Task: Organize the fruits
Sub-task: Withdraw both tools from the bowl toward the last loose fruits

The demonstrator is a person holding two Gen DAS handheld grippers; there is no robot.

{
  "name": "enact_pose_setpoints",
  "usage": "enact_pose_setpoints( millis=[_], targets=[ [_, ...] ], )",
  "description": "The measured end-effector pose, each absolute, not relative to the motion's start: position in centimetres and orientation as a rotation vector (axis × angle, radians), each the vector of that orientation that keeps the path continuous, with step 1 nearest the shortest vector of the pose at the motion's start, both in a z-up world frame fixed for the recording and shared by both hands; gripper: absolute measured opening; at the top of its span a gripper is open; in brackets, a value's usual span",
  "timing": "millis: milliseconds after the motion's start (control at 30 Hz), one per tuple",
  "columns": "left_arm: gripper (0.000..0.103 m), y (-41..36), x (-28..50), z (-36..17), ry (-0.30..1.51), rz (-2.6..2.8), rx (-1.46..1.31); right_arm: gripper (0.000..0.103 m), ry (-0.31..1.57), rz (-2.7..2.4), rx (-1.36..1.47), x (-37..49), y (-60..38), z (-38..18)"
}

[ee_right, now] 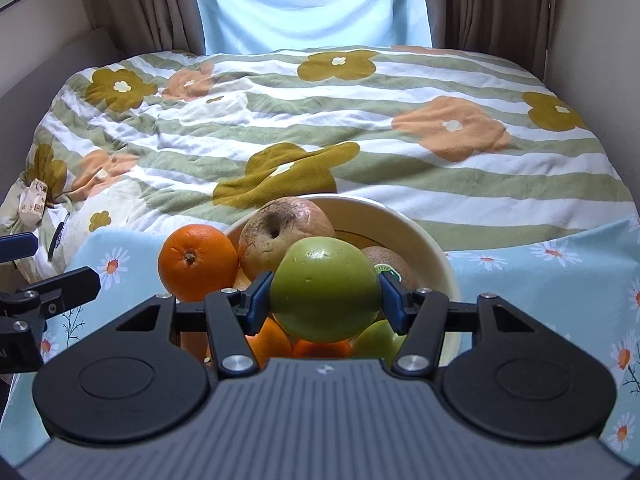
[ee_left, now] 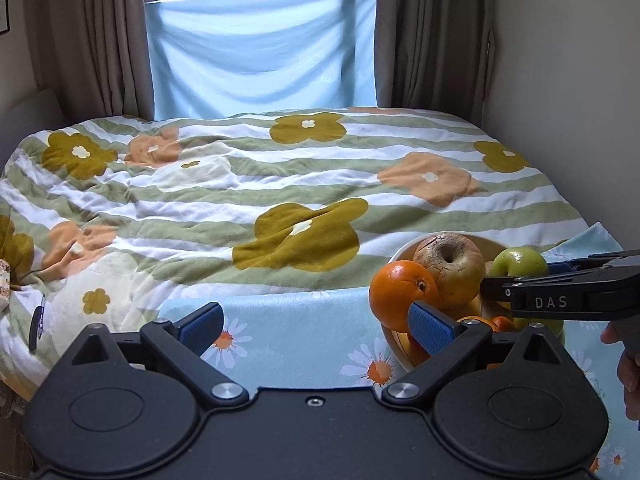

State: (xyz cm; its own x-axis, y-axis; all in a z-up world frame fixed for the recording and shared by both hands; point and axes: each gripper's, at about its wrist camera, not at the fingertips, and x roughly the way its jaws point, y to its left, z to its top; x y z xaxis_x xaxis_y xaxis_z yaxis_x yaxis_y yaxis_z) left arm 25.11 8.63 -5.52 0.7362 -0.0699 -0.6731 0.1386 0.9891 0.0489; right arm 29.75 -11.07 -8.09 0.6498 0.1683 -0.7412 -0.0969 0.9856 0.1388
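The right gripper (ee_right: 325, 300) clamps the green apple (ee_right: 325, 290) just above the bowl (ee_right: 432, 248). The left gripper (ee_left: 316, 322) is wide open, empty, beside the orange (ee_left: 402, 294). Lower the apple gently into a free gap, then release it.

Lower fruit in the bowl (ee_right: 436, 256) (oranges mostly) hidden behind the green apple (ee_right: 325, 289).

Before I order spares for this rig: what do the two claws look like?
Both are alike: the left claw and right claw have matte black linkage arms with silver pivot screws, round black discs at the base and blue textured pads. The right one's side reads "DAS" in white.
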Motion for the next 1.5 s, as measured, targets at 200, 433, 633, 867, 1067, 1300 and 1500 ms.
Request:
enact_pose_setpoints(
  millis=[200, 433, 633, 867, 1067, 1300, 1500],
  targets=[
    [0.101, 9.1, 24.2, -5.5, 0.730, -0.104, 0.096, 0.079, 0.841, 0.162, 0.106, 29.6, -11.0, -8.5],
    [0.101, 9.1, 23.3, -5.3, 0.735, -0.106, 0.092, 0.103, 0.785, 0.117, 0.078, 28.3, -11.1, -7.5],
    [0.101, 9.0, 22.4, -4.4, 0.720, -0.111, 0.082, 0.103, 0.768, 0.119, 0.087, 27.1, -11.3, -6.4],
    [0.101, 8.2, 20.4, -2.7, 0.687, -0.101, 0.075, 0.103, 0.735, 0.124, 0.076, 24.8, -11.6, -4.2],
    [0.101, 7.1, 17.8, -0.8, 0.652, -0.081, 0.092, 0.103, 0.707, 0.142, 0.070, 22.0, -12.6, -1.8],
    [0.101, 5.3, 14.2, 0.9, 0.629, -0.096, 0.098, 0.103, 0.679, 0.120, 0.092, 16.6, -15.1, 1.1],
    [0.101, 3.0, 11.4, 1.1, 0.628, -0.139, 0.124, 0.103, 0.675, 0.062, 0.117, 11.9, -17.6, 1.6]
  ],
)
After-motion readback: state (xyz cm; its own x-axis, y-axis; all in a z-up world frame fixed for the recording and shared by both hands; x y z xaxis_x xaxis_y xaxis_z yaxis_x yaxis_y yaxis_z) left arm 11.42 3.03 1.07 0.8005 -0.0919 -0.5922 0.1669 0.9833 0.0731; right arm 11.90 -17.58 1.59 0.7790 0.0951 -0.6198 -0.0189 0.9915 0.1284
